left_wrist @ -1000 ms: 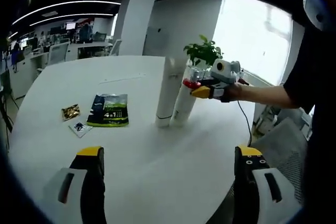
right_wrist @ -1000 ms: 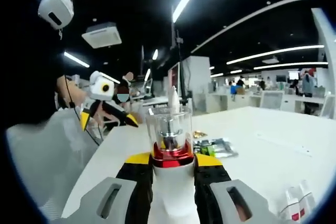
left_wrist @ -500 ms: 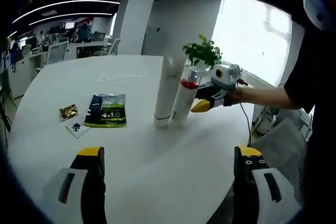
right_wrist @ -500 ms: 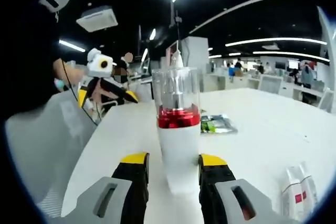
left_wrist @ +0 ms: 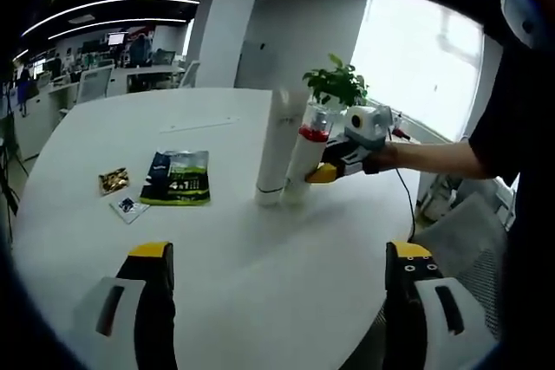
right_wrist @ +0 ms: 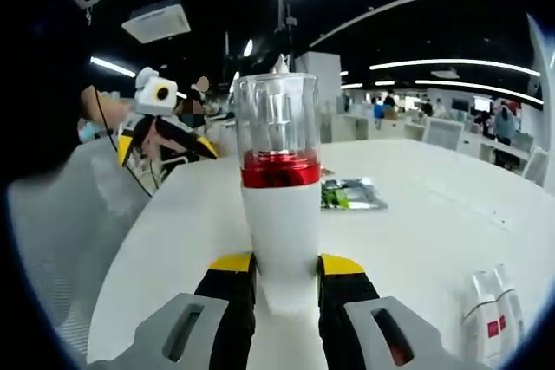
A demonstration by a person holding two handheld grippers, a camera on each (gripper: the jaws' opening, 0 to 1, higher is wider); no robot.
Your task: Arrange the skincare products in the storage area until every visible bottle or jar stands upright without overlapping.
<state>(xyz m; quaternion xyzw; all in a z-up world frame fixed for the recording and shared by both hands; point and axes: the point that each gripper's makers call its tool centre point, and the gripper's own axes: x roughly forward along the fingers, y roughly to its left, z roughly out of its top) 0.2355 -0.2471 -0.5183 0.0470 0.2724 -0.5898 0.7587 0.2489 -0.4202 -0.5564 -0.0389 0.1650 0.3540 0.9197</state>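
A white pump bottle with a red band and a clear cap stands upright on the white table. My right gripper is shut on its lower body, one yellow-tipped jaw on each side. In the left gripper view the same bottle stands touching a tall white tube, with the right gripper reaching in from the right. My left gripper hovers open over the table's near side, nothing between its jaws. It also appears far left in the right gripper view.
A dark blue-green sachet, a gold packet and a small packet lie flat left of the bottles. A potted plant stands behind them. Two small white tubes lie at the right. A person's arm holds the right gripper.
The right gripper let go of the bottle at its red band, dropped lower, and has shut again on the bottle's lower body. The left gripper has stayed still and open.
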